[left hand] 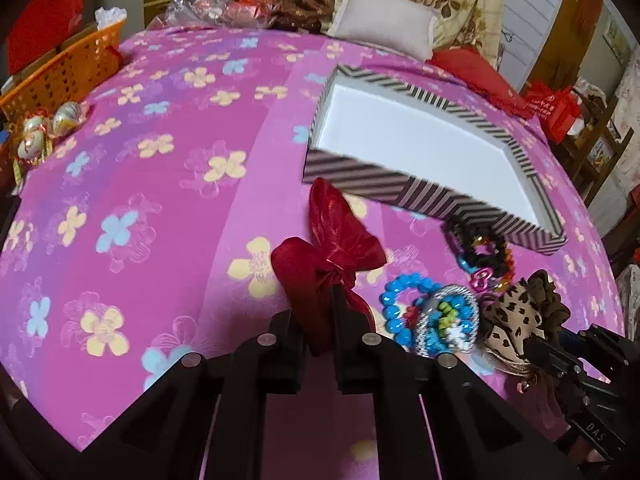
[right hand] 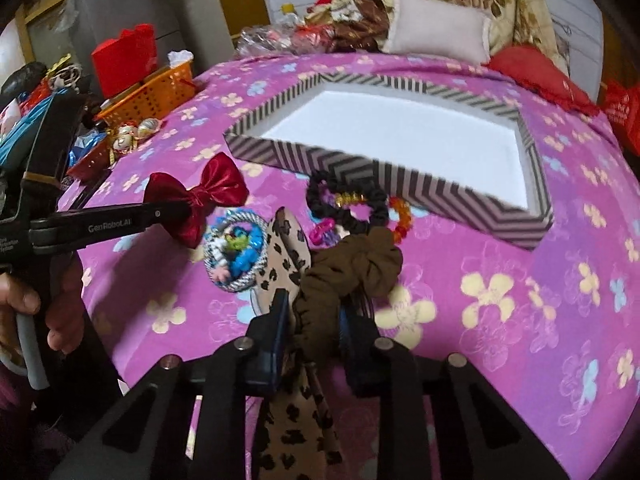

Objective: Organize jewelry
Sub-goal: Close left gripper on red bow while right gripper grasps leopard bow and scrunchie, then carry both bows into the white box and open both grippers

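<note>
My left gripper (left hand: 326, 300) is shut on the knot of a red satin bow (left hand: 332, 252), which lies on the pink flowered bedspread; from the right wrist view the same bow (right hand: 216, 188) is pinched at the left gripper's tip (right hand: 184, 210). My right gripper (right hand: 314, 308) is shut on a brown scrunchie (right hand: 356, 264) with a leopard-print ribbon (right hand: 286, 248) trailing under the fingers. Between the two lie a blue bead bracelet (left hand: 396, 304), a silver hair tie (right hand: 236, 252) and a black scrunchie with coloured beads (right hand: 344, 200). Behind them sits an open striped box (right hand: 320, 152) with a white inside.
An orange basket (left hand: 68, 68) and foil-wrapped sweets (left hand: 44, 128) sit at the bed's left edge. A white pillow (left hand: 384, 24) and a red cushion (right hand: 540, 76) lie at the far end. A hand (right hand: 28, 304) holds the left gripper's handle.
</note>
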